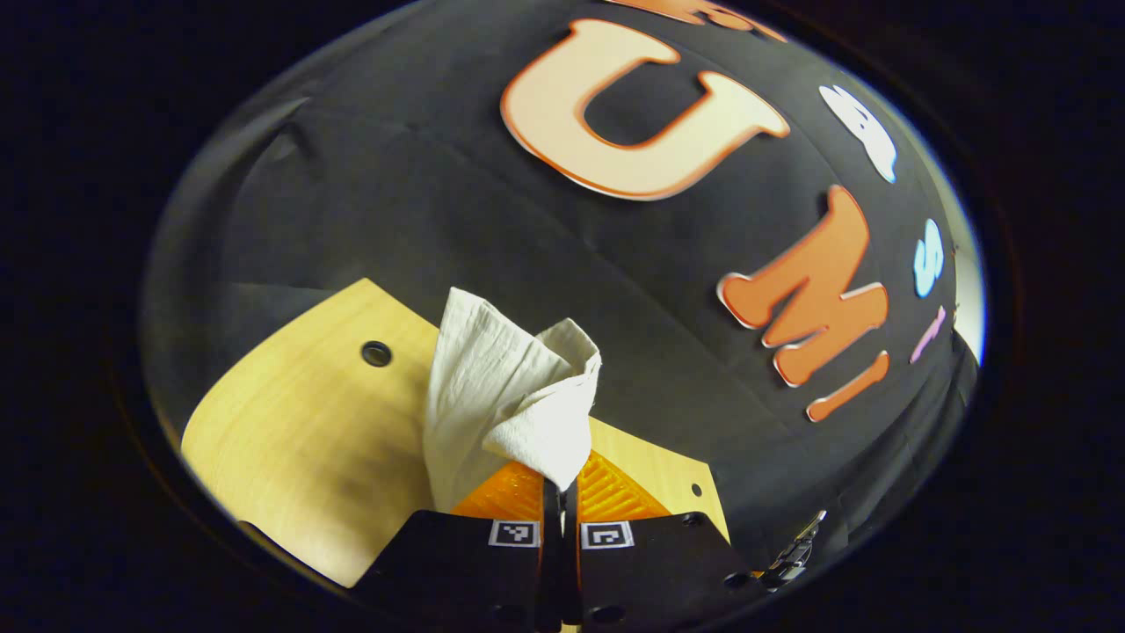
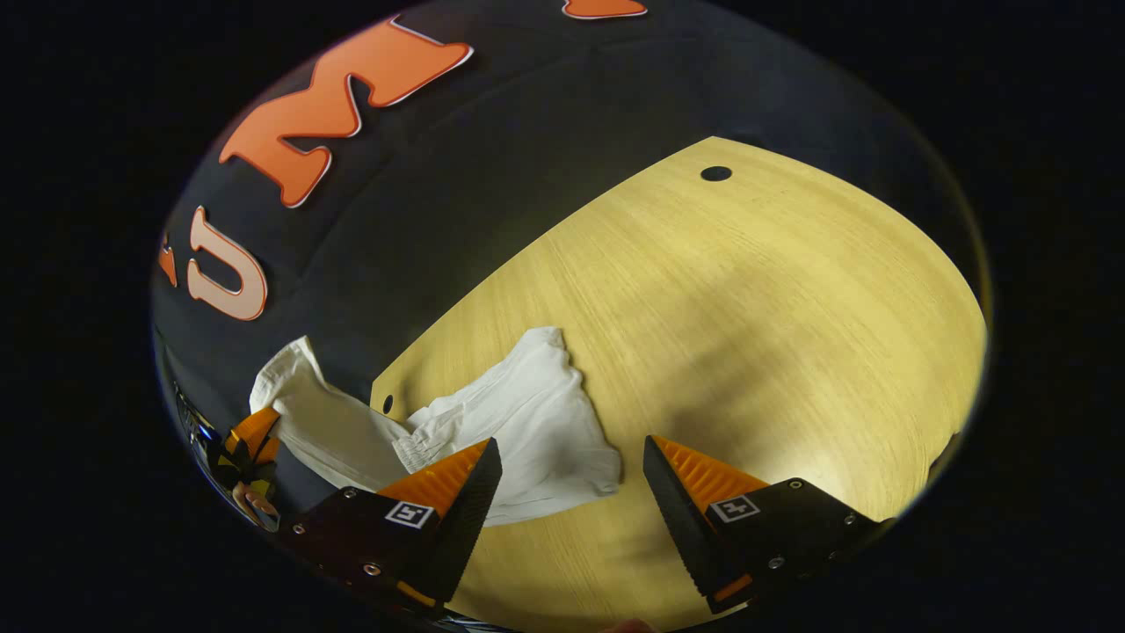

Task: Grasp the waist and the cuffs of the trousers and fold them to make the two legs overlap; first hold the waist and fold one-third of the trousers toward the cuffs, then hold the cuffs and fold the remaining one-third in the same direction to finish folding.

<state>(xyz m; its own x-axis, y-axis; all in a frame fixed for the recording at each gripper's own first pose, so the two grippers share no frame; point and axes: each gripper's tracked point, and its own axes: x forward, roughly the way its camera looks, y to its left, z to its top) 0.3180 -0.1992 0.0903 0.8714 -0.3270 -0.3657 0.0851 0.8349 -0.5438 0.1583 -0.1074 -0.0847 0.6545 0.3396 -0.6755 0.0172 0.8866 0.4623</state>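
The white trousers point(image 2: 518, 431) lie partly on the wooden table point(image 2: 747, 308), their gathered waist near my right gripper's left finger. One end is lifted off the table's left edge. In the left gripper view that lifted white cloth point(image 1: 510, 396) bunches up above my left gripper point(image 1: 561, 492), whose jaws stand closed together on its lower corner. The same left gripper point(image 2: 250, 440) appears small at the far left of the right gripper view, holding the raised end. My right gripper point(image 2: 571, 479) hovers open just in front of the trousers, nothing between its fingers.
The table point(image 1: 290, 422) has small round holes point(image 1: 376, 353) near its edges, one also at the far corner point(image 2: 716, 173). The black cloth wall stands right behind the table. Bare wood stretches to the right of the trousers.
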